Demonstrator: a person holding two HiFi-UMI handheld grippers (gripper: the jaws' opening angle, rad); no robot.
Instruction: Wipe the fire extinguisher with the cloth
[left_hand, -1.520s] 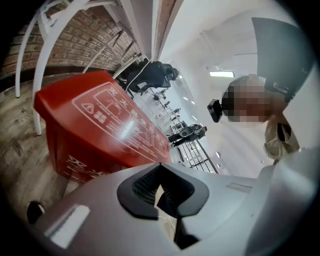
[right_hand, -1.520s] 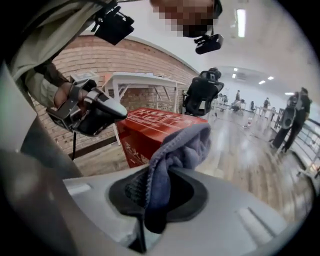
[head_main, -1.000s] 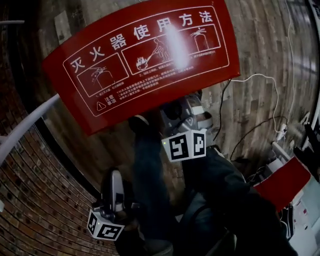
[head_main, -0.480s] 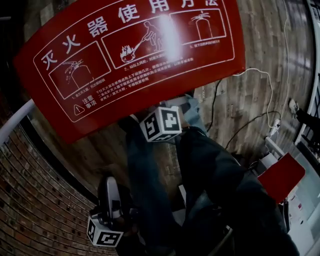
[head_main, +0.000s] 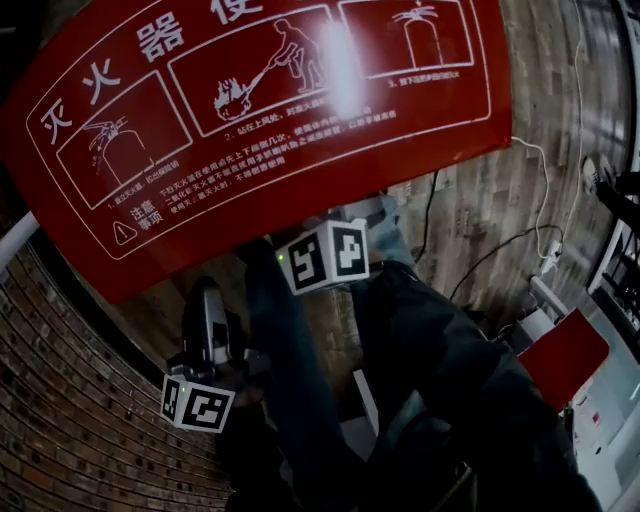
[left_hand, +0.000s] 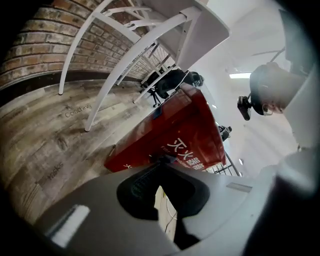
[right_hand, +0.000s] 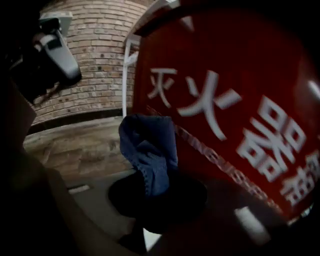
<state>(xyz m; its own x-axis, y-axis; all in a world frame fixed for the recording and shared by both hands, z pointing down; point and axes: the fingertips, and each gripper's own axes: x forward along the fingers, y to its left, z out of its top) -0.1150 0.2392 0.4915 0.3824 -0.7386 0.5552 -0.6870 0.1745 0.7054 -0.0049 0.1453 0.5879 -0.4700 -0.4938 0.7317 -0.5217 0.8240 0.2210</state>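
- The red fire extinguisher box (head_main: 250, 120) fills the top of my head view. It sits on the wooden floor (left_hand: 45, 140) by the brick wall (right_hand: 95, 60).
- The blue cloth (right_hand: 150, 150) is bunched up just beside the box's printed face. I can't tell if it's touching.
- My right claw (right_hand: 152, 182) is pinching that cloth.
- My left claw (left_hand: 161, 162) hangs lower and off to the side, jaws pressed together on nothing.
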